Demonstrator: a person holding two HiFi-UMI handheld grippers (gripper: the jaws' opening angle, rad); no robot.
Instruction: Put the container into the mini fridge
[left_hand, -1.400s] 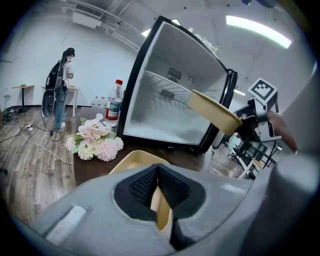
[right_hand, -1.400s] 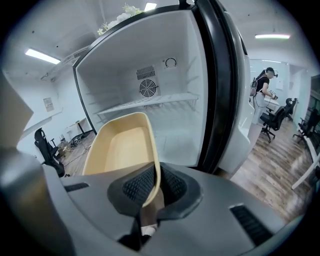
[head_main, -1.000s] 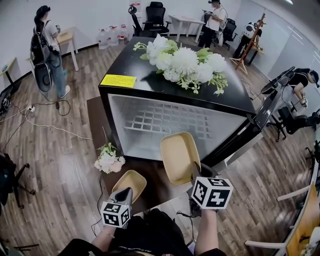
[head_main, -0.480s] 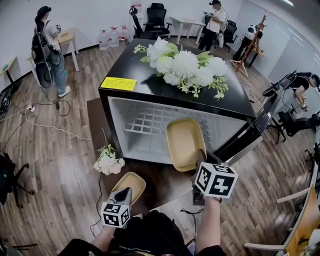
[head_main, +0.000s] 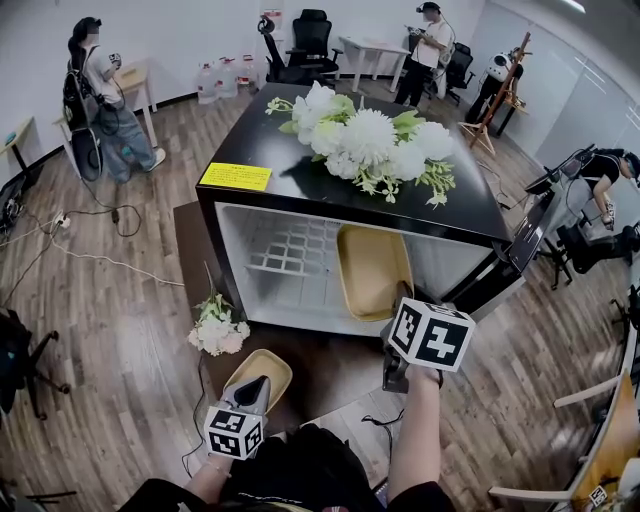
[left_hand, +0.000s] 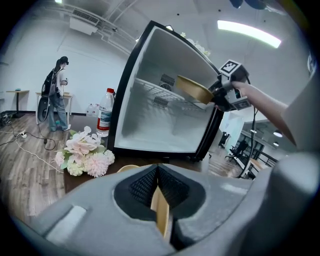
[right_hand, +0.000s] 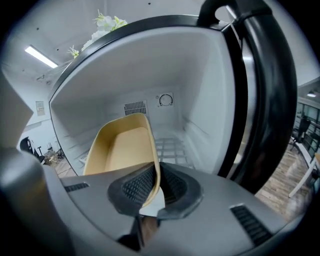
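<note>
The black mini fridge (head_main: 300, 185) stands open with its white inside and wire shelf (right_hand: 172, 150) showing. My right gripper (head_main: 398, 312) is shut on the near rim of a tan container (head_main: 372, 268), which it holds tilted inside the right part of the fridge opening. The right gripper view shows that container (right_hand: 122, 150) reaching in over the shelf from my right gripper (right_hand: 152, 185). My left gripper (head_main: 252, 385) is shut on the rim of a second tan container (head_main: 258, 372), which rests on the dark low table (head_main: 190, 240). In the left gripper view its rim (left_hand: 161, 215) sits between the pads.
White flowers (head_main: 370, 135) and a yellow label (head_main: 236, 176) lie on the fridge top. A small bouquet (head_main: 217, 325) lies on the table left of the opening, with a water bottle (left_hand: 104, 115) behind it. The fridge door (head_main: 500, 270) hangs open at right. People and office chairs are farther back.
My right gripper has carried its tan container forward from in front of the fridge into the fridge opening. The left gripper and its container have stayed put.
</note>
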